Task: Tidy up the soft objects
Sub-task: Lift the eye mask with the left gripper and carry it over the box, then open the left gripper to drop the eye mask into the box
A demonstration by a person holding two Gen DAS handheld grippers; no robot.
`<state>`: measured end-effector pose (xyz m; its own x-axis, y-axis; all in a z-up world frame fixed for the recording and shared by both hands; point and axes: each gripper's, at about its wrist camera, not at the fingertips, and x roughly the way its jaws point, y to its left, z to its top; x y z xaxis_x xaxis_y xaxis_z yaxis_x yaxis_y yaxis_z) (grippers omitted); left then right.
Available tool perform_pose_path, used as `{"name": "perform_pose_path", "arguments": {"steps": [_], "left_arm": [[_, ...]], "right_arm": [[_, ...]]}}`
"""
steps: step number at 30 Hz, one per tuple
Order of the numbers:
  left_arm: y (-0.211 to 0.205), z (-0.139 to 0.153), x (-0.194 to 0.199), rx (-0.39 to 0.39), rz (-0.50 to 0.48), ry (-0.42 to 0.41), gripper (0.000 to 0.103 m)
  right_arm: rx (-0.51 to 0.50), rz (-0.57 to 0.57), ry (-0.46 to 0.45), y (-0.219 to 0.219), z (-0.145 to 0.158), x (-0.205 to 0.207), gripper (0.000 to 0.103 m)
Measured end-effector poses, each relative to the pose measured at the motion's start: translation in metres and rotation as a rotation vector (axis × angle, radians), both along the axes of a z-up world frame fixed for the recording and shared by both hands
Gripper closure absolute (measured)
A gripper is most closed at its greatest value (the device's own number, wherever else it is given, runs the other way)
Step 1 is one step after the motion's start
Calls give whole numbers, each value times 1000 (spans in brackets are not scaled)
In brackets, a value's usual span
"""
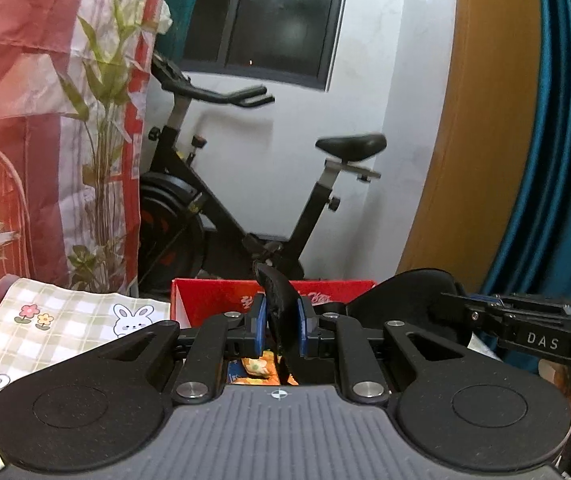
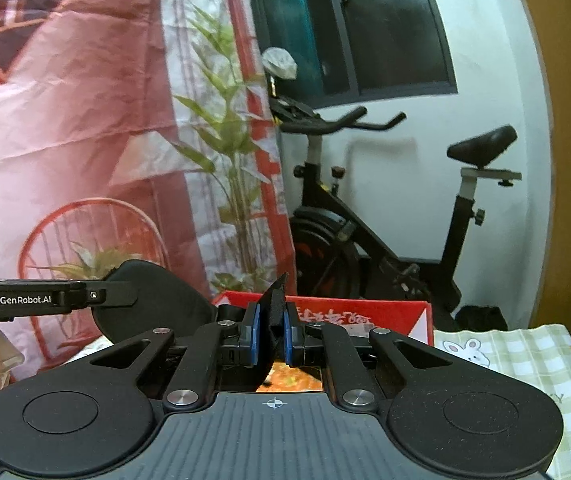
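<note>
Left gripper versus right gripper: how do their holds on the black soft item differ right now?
The left gripper pinches a curved, rounded black fabric piece that leans left above its pads; the right gripper pinches a flatter, pointed flap leaning right. Orange floral cloth shows below the left; an orange printed surface below the right. Both are shut on black fabric before the red cardboard box.

You can read "DAS" on the right hand-held gripper (image 1: 485,312) and "GenRobot.AI" on the left hand-held gripper (image 2: 125,300). The white script on the far red box (image 2: 389,314) stays illegible to you.
</note>
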<state>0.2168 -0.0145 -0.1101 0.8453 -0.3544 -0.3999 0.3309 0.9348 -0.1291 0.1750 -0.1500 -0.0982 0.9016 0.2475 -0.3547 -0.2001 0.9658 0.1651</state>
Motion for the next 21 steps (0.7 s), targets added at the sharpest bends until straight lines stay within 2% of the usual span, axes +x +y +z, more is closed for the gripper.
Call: {"name": "perform_pose_path", "arguments": {"steps": [5,10,13,17,21], "left_arm": [[-12,-20,32,44,-17,110,87],[-21,-47,56,98,-55,243,87],[-23,-64,62,122,-79,316,87],[-22,-73,60,111,-81,349,87],[-17,-75,62,100,-80,360,87]], "right_arm": [[5,-21,106,-3,-22,36,93],[-45,-24,270,1,-56,61,93],[-33,-40,342,3,-74,69,93],[2,-48,378,6,-87,73,93],[-5,-46,390,8,-91,75,93]]}}
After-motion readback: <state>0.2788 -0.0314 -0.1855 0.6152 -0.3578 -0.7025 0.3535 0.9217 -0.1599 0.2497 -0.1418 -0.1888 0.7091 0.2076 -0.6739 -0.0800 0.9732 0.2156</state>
